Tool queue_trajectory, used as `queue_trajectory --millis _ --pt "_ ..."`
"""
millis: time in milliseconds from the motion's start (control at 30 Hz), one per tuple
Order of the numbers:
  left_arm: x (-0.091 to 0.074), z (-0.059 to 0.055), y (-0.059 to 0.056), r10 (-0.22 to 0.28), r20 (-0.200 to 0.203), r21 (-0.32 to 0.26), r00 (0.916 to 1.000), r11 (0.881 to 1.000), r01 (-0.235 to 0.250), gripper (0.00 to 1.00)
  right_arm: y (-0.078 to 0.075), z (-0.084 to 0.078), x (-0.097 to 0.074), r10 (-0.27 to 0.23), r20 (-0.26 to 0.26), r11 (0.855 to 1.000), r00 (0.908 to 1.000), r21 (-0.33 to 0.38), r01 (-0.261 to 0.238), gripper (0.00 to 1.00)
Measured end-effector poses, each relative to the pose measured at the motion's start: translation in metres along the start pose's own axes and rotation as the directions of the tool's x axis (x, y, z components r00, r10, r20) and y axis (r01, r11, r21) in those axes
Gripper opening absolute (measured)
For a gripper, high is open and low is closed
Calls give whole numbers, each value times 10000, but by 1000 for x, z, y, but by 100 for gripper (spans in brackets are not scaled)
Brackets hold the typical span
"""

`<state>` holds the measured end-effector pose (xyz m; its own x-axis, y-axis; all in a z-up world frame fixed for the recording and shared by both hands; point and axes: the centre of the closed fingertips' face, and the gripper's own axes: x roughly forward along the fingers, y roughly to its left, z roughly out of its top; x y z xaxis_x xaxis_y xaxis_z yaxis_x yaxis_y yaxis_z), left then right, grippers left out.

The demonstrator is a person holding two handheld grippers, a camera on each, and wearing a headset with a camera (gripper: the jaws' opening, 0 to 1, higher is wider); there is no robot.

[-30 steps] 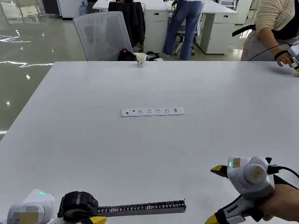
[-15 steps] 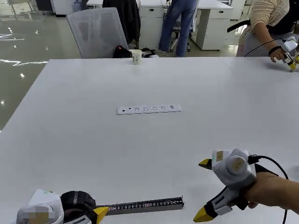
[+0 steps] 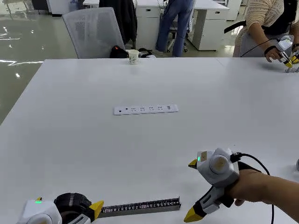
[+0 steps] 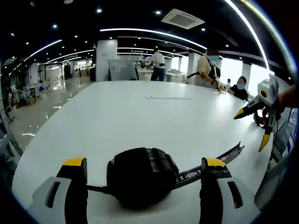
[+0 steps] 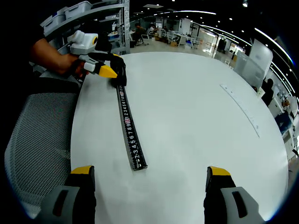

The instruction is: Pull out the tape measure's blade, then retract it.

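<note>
The black tape measure case [image 3: 71,205] lies at the near left of the white table [image 3: 210,93]. Its dark blade [image 3: 140,206] is pulled out to the right and lies flat. My left gripper [image 3: 81,206] is open, and the case [image 4: 140,175] sits between its jaws with a gap on each side. My right gripper [image 3: 191,190] is open just right of the blade's end. In the right gripper view the blade's tip [image 5: 138,163] lies ahead between the jaws of that gripper [image 5: 149,170], untouched. The left gripper [image 5: 108,69] shows at the blade's far end.
A white power strip [image 3: 145,109] lies mid-table. A paper cup [image 3: 133,56] stands at the far edge, with a grey chair [image 3: 93,30] behind it. A person's hand [image 3: 273,52] works with other grippers at the far right corner. The right gripper [image 4: 254,128] shows in the left gripper view.
My right gripper has moved left, closer to the blade's end. The case and blade lie where they were. The head camera has tilted a little.
</note>
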<state>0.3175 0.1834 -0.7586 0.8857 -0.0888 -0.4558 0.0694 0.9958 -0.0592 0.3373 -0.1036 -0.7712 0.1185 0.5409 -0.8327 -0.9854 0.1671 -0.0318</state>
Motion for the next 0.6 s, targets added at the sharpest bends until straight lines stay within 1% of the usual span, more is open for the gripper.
queue_trajectory --millis 33,200,233,267,333,367,433,500,533,600 --pt "0 1 0 21 43 46 10000 10000 -21 99 0 0 2 32 -89 10000 10000 -74 -33 99" --pt "1 7 2 126 337 107 9994 9999 -129 99 3 1 10 198 -219 9995 9996 -257 -204 99" --pt "2 7 1 144 357 129 9993 9998 -148 99 4 1 11 241 -276 9993 9993 -288 -249 99" --pt "2 7 1 167 374 152 9992 9997 -173 99 5 0 13 307 -340 9989 9989 -353 -319 96" --pt "2 4 1 225 467 157 9987 9996 -232 99 6 -1 15 363 -399 9978 9985 -544 -385 94" --pt "2 0 0 161 409 193 9990 9997 -169 99 6 -3 17 416 -540 9974 9977 -558 -446 94" --pt "4 -8 -3 16 112 298 9999 9996 -19 99 5 -4 18 464 -598 9971 9971 -574 -498 93" --pt "5 -3 -7 -75 231 369 9997 9993 66 99 4 -5 19 485 -655 9965 9967 -646 -528 89" --pt "5 -1 -11 -205 331 570 9992 9982 186 99 4 -5 19 516 -701 9959 9962 -700 -565 88" --pt "6 -2 -15 -316 286 675 9991 9973 296 99 5 -6 21 619 -786 9942 9950 -826 -684 84"
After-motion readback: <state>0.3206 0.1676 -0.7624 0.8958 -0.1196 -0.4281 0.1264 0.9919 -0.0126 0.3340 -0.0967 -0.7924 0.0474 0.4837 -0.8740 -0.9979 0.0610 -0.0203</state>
